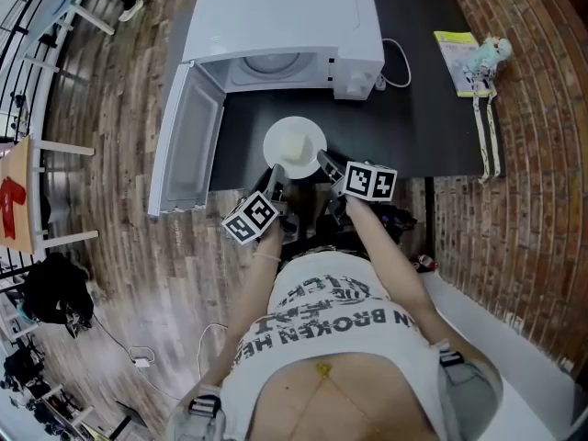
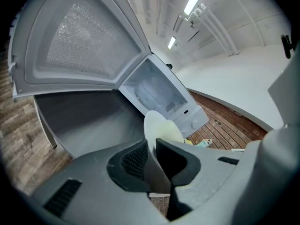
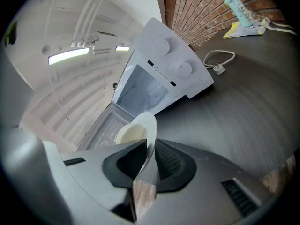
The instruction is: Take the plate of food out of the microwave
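White plate [image 1: 294,145] was out of microwave [image 1: 276,35], mid-frame over desk [image 1: 423,99]; L tongs [image 1: 274,180] & R tongs [image 1: 326,162] clamped its rim. Prob. only set-down left.

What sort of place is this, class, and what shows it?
Probably a workroom or studio rather than a kitchen: a white boxy microwave stands on a dark table, beside a red brick wall, over wooden plank flooring.
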`<act>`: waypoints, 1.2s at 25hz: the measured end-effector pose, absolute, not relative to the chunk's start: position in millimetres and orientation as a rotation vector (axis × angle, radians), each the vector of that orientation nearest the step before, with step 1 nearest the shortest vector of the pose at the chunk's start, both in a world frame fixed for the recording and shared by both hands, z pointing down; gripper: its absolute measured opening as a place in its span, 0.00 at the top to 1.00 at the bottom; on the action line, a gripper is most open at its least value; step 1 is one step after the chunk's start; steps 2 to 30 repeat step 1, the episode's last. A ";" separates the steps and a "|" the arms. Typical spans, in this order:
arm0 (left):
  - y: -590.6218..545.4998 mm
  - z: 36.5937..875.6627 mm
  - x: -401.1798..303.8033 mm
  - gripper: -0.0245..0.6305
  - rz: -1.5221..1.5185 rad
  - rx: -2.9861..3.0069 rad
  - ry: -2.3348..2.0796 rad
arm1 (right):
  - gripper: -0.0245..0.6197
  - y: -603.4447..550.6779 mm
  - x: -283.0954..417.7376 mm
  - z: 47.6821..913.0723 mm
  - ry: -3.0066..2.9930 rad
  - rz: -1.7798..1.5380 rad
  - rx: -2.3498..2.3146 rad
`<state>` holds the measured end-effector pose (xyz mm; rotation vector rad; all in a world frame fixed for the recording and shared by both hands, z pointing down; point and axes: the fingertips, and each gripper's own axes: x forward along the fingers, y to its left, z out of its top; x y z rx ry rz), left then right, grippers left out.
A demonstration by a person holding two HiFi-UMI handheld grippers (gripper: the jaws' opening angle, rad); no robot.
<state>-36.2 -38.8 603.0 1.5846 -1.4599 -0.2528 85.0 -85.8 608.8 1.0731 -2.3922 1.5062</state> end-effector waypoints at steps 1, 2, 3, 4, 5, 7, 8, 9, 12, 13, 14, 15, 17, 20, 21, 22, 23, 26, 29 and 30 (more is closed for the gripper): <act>-39.0 603.5 -36.2 0.87 -0.248 1.580 -1.464 | 0.88 -86.7 85.2 609.0 -2.393 1.505 1.072; -39.0 603.5 -36.2 0.87 -0.248 1.580 -1.464 | 0.88 -86.7 85.2 609.0 -2.393 1.505 1.072; -39.0 603.5 -36.2 0.87 -0.248 1.580 -1.464 | 0.88 -86.7 85.2 609.0 -2.393 1.505 1.072; -39.0 603.5 -36.2 0.87 -0.248 1.580 -1.464 | 0.88 -86.7 85.2 609.0 -2.393 1.505 1.072; -39.0 603.5 -36.2 0.87 -0.248 1.580 -1.464 | 0.88 -86.7 85.2 609.0 -2.393 1.505 1.072; -39.0 603.5 -36.2 0.87 -0.248 1.580 -1.464 | 0.88 -86.7 85.2 609.0 -2.393 1.505 1.072; -39.0 603.5 -36.2 0.87 -0.248 1.580 -1.464 | 0.88 -86.7 85.2 609.0 -2.393 1.505 1.072; -39.0 603.5 -36.2 0.87 -0.248 1.580 -1.464 | 0.88 -86.7 85.2 609.0 -2.393 1.505 1.072; -39.0 603.5 -36.2 0.87 -0.248 1.580 -1.464 | 0.88 -86.7 85.2 609.0 -2.393 1.505 1.072; -39.0 603.5 -36.2 0.87 -0.248 1.580 -1.464 | 0.88 -86.7 85.2 609.0 -2.393 1.505 1.072; -39.0 603.5 -36.2 0.87 -0.248 1.580 -1.464 | 0.88 -86.7 85.2 609.0 -2.393 1.505 1.072; -39.0 603.5 -36.2 0.87 -0.248 1.580 -1.464 | 0.88 -86.7 85.2 609.0 -2.393 1.505 1.072; -39.0 603.5 -36.2 0.87 -0.248 1.580 -1.464 | 0.88 -86.7 85.2 609.0 -2.393 1.505 1.072; -39.0 603.5 -36.2 0.87 -0.248 1.580 -1.464 | 0.88 -86.7 85.2 609.0 -2.393 1.505 1.072; -39.0 603.5 -36.2 0.87 -0.248 1.580 -1.464 | 0.88 -86.7 85.2 609.0 -2.393 1.505 1.072; -39.0 603.5 -36.2 0.87 -0.248 1.580 -1.464 | 0.88 -86.7 85.2 609.0 -2.393 1.505 1.072; -39.0 603.5 -36.2 0.87 -0.248 1.580 -1.464 | 0.88 -86.7 85.2 609.0 -2.393 1.505 1.072; -39.0 603.5 -36.2 0.87 -0.248 1.580 -1.464 | 0.88 -86.7 85.2 609.0 -2.393 1.505 1.072; -39.0 603.5 -36.2 0.87 -0.248 1.580 -1.464 | 0.88 -86.7 85.2 609.0 -2.393 1.505 1.072; -39.0 603.5 -36.2 0.87 -0.248 1.580 -1.464 | 0.88 -86.7 85.2 609.0 -2.393 1.505 1.072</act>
